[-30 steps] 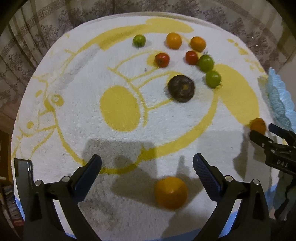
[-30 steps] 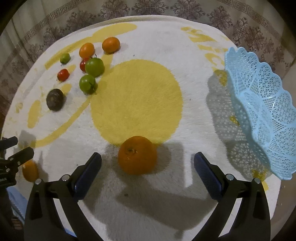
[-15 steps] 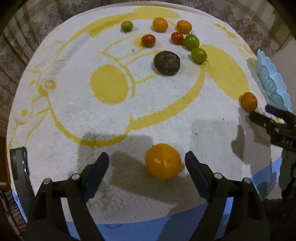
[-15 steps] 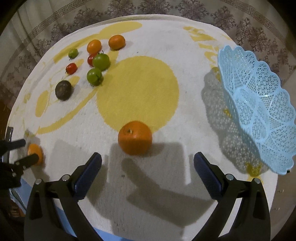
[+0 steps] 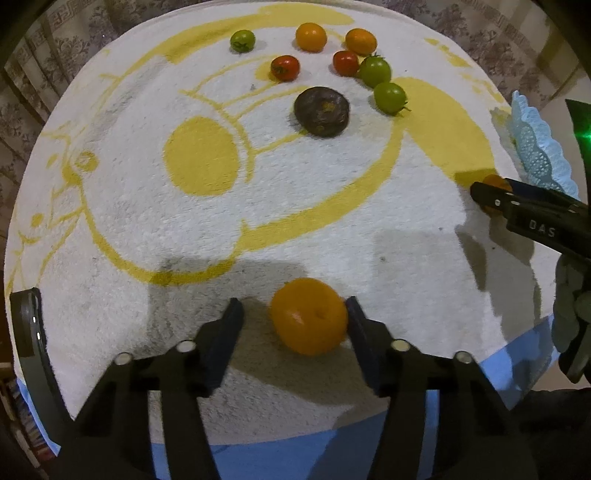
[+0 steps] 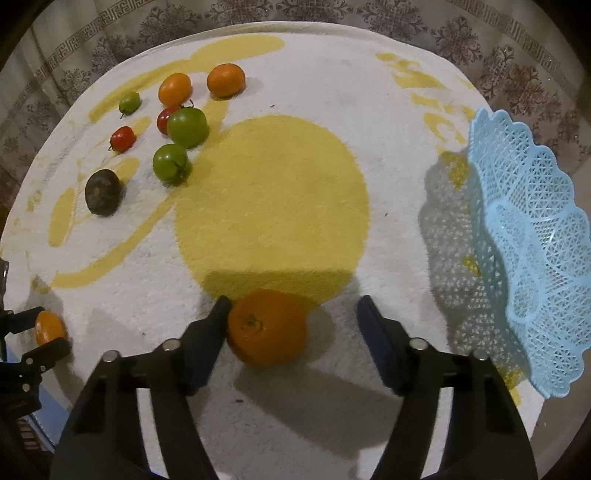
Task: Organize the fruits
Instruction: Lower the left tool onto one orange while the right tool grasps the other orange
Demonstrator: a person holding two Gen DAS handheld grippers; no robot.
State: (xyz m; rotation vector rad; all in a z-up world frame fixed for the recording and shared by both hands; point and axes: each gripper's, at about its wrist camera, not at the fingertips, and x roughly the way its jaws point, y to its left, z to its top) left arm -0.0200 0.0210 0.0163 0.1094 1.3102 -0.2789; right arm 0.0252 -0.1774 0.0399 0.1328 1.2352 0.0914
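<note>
In the left wrist view, my left gripper (image 5: 293, 314) is open around a yellow-orange fruit (image 5: 308, 320) near the table's front edge; its right finger touches the fruit, the left stands apart. In the right wrist view, my right gripper (image 6: 291, 314) is open around a darker orange (image 6: 267, 326); its left finger touches it. A light blue lattice basket (image 6: 532, 251) stands empty at the right. A cluster of fruit lies at the far side: a dark brown fruit (image 5: 322, 111), green tomatoes (image 5: 389, 97), red tomatoes (image 5: 284, 68) and oranges (image 5: 311, 36).
The round table wears a white towel (image 5: 332, 221) with yellow patterns; a blue cover shows at its front edge. A patterned curtain hangs behind. My right gripper shows at the right of the left wrist view (image 5: 491, 194), in front of its orange.
Both grippers have moved forward and narrowed around their fruits. Each fruit now lies between the fingers, touched by one finger.
</note>
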